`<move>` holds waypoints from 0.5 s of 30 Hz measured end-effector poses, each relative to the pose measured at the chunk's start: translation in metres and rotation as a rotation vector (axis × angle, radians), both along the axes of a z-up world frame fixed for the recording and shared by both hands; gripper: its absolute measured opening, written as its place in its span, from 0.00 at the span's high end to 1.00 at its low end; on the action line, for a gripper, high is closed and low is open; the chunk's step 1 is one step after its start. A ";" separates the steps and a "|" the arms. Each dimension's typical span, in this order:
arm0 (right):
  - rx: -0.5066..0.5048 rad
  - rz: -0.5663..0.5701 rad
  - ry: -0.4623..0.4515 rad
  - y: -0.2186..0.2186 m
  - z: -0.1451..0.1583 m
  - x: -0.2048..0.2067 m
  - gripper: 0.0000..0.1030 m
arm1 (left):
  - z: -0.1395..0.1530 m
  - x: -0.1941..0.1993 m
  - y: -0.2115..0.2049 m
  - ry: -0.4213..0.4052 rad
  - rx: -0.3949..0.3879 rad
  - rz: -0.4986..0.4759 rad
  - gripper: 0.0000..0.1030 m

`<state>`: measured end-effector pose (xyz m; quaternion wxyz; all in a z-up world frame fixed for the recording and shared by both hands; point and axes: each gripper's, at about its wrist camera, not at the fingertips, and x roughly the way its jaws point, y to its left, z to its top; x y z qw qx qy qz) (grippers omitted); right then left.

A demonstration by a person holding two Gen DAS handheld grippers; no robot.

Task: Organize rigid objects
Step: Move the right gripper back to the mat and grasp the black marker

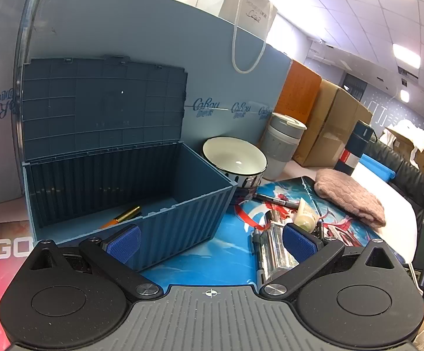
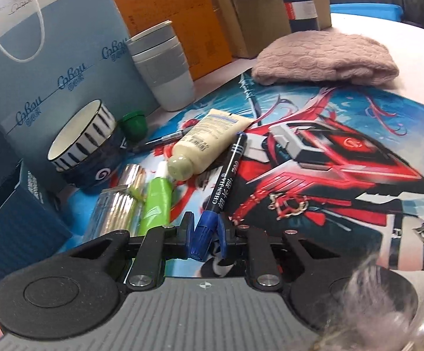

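Observation:
My right gripper [image 2: 203, 231] is shut on the blue cap end of a black marker [image 2: 226, 175], which lies slanted on the printed desk mat [image 2: 343, 158]. Beside it lie a cream tube [image 2: 206, 143], a green tube [image 2: 156, 201] and a shiny clear case [image 2: 118, 204]. My left gripper [image 1: 212, 242] stands open with nothing between its blue pads, just in front of the corner of an open blue storage box [image 1: 182, 213]. A gold and orange pen [image 1: 124, 216] lies inside the box. The clear case [image 1: 276, 248] sits by the left gripper's right finger.
A striped bowl [image 2: 83, 146], a green cap [image 2: 134, 124], a thin pen [image 2: 165, 139] and a grey cup [image 2: 162, 67] stand behind the pile. A pink knitted cloth [image 2: 323, 58] lies at the mat's far edge. Blue cartons [image 1: 124, 29] and cardboard boxes [image 1: 328, 128] wall the back.

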<state>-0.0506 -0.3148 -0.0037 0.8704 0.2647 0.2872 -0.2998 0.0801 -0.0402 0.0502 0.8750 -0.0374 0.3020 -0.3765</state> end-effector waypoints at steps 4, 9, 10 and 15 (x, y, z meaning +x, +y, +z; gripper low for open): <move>0.007 -0.019 -0.012 -0.005 0.002 -0.005 0.86 | 0.000 0.001 0.001 0.004 0.000 0.003 0.00; 0.052 -0.031 -0.058 -0.014 0.009 -0.014 0.83 | -0.001 0.002 0.001 0.008 0.000 0.006 0.00; 0.060 -0.036 -0.065 -0.015 0.010 -0.015 0.83 | -0.001 0.002 0.001 0.009 0.000 0.006 0.00; 0.087 -0.060 -0.070 -0.021 0.011 -0.020 0.63 | -0.002 0.003 0.000 0.011 0.001 0.005 0.00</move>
